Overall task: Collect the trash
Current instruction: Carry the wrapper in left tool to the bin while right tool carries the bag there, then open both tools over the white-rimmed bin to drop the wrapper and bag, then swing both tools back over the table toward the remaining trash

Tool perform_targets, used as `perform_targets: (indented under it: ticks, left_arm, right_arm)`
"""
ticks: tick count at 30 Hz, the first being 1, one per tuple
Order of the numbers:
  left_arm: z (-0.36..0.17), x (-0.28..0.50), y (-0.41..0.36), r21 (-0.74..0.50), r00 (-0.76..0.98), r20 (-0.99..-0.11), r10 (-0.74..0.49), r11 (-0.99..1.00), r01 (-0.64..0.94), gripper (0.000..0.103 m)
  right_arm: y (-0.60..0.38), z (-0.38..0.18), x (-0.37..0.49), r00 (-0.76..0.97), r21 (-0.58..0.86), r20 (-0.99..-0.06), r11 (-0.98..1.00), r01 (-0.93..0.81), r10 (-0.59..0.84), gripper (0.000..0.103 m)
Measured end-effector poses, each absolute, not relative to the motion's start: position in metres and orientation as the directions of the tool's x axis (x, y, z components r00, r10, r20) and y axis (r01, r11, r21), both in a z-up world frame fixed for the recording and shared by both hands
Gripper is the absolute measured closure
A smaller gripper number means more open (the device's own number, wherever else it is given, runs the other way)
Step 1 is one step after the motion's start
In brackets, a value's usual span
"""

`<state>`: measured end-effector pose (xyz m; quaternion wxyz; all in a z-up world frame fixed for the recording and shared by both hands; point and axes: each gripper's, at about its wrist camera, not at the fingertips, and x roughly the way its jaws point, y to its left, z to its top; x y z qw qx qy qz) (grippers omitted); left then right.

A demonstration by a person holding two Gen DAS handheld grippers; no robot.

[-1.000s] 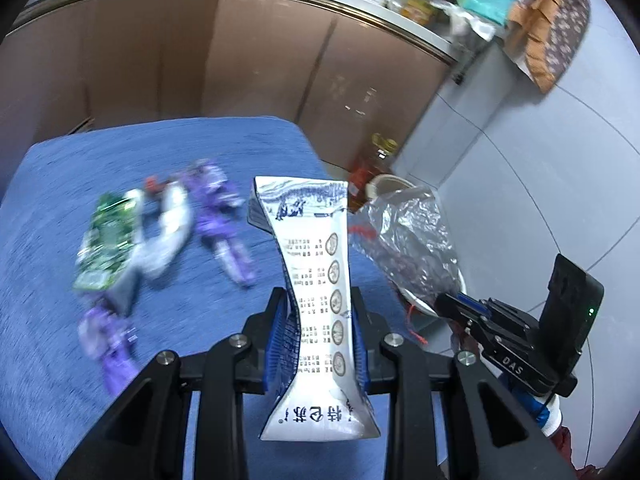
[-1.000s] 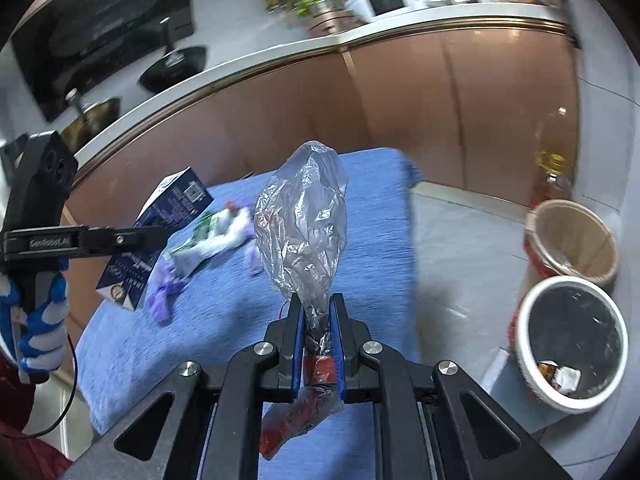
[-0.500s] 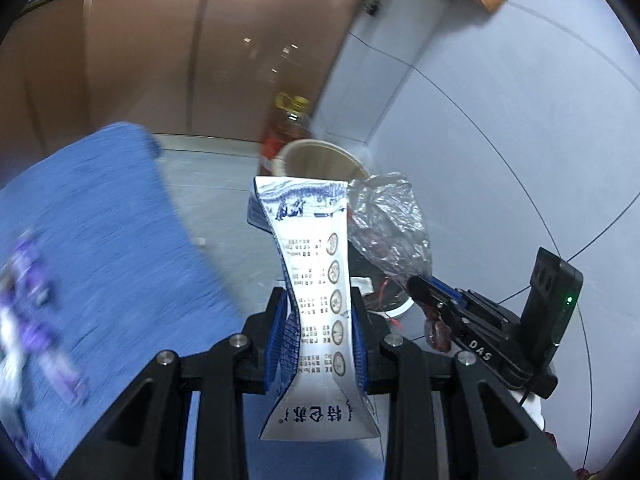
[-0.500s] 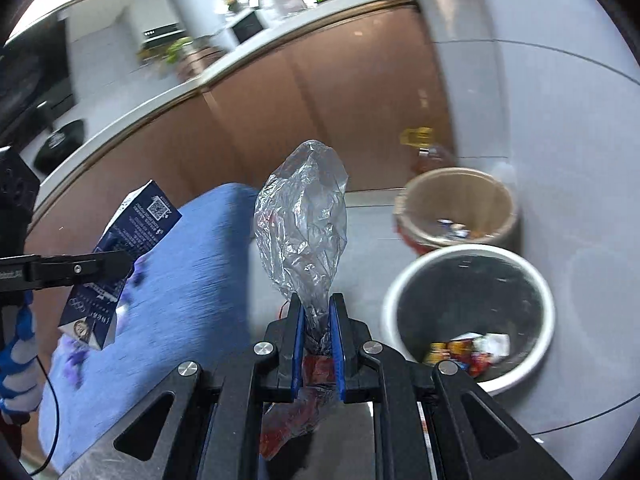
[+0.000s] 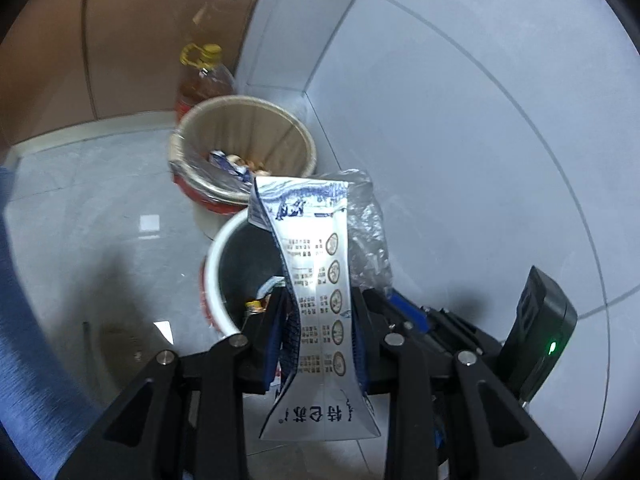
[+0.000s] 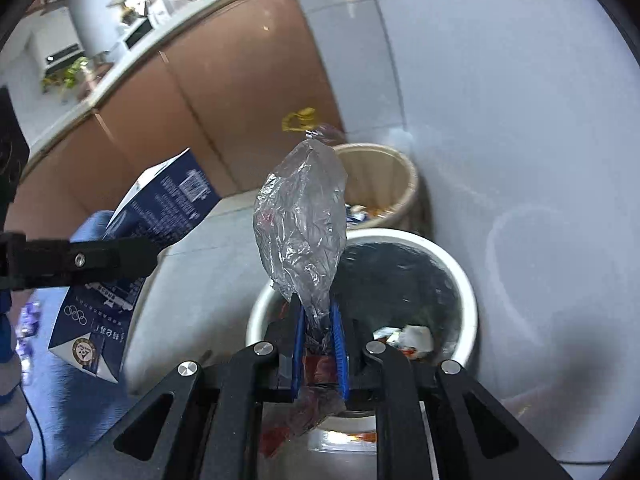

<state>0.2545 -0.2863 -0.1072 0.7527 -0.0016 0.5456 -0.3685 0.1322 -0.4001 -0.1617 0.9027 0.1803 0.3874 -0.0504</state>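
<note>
A blue-and-white milk carton point(image 5: 316, 280) is squeezed at its middle by my left gripper point(image 5: 318, 312), which is shut on it. The carton hangs over the near rim of a white-rimmed bin point(image 5: 212, 264) that has scraps inside. My right gripper point(image 6: 318, 320) is shut on the neck of a crumpled clear plastic bag point(image 6: 304, 224), directly above the same white bin point(image 6: 468, 296). In the right wrist view the carton point(image 6: 160, 208) and left gripper point(image 6: 132, 256) are off to the left. The bag point(image 5: 368, 240) shows just behind the carton in the left wrist view.
A beige lined bin point(image 5: 256, 128) with trash stands behind the white one, against the grey tiled wall. An oil bottle point(image 5: 202, 80) with a yellow cap is behind it, by brown cabinets point(image 5: 140, 40). The blue-covered table point(image 6: 80, 400) lies to the left.
Both grippers swung away from the blue table and dropped toward the bins, still holding the carton and the bag. The white bin now sits right under them.
</note>
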Motion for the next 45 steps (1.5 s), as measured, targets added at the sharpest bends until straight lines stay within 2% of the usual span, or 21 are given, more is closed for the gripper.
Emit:
perform_targets:
  ticks: [4, 7, 8, 9, 16, 27, 37, 45]
  left_arm:
    - [-0.131, 0.265, -0.309, -0.429, 0.094, -0.827, -0.554, 0.73, 0.531, 0.073]
    - [-0.142, 0.274, -0.319, -0.442, 0.078, -0.829, -0.554, 0.734, 0.517, 0.061]
    - [-0.144, 0.275, -0.322, -0.438, 0.08, -0.83, -0.552, 0.735, 0.518, 0.059]
    - [-0.145, 0.275, -0.323, -0.437, 0.082, -0.83, -0.551, 0.736, 0.517, 0.059]
    - [-0.14, 0.267, -0.314, -0.451, 0.087, -0.818, -0.568, 0.728, 0.517, 0.059]
    - [-0.08, 0.234, -0.257, -0.417, 0.236, -0.771, -0.591, 0.749, 0.514, 0.059]
    - [-0.013, 0.184, -0.184, -0.359, 0.443, -0.679, -0.585, 0.791, 0.495, 0.059]
    - [0.028, 0.147, -0.112, -0.3, 0.605, -0.606, -0.516, 0.853, 0.427, 0.059]
  right_arm:
    - [-0.408, -0.173, 0.133, 0.673, 0.252, -0.739, 0.927, 0.279, -0.001, 0.088]
    - [-0.413, -0.176, 0.13, 0.664, 0.243, -0.747, 0.923, 0.3, -0.019, 0.084]
    - [-0.415, -0.177, 0.129, 0.661, 0.24, -0.75, 0.921, 0.307, -0.025, 0.079]
    - [-0.417, -0.177, 0.128, 0.659, 0.232, -0.752, 0.92, 0.315, -0.036, 0.074]
    - [-0.416, -0.176, 0.121, 0.66, 0.218, -0.749, 0.918, 0.33, -0.059, 0.066]
    - [-0.386, -0.147, 0.113, 0.708, 0.245, -0.705, 0.929, 0.276, -0.024, 0.058]
    - [-0.343, -0.078, 0.087, 0.8, 0.243, -0.6, 0.954, 0.174, 0.007, 0.054]
    - [-0.297, -0.026, 0.067, 0.851, 0.212, -0.522, 0.975, 0.067, 0.055, 0.049]
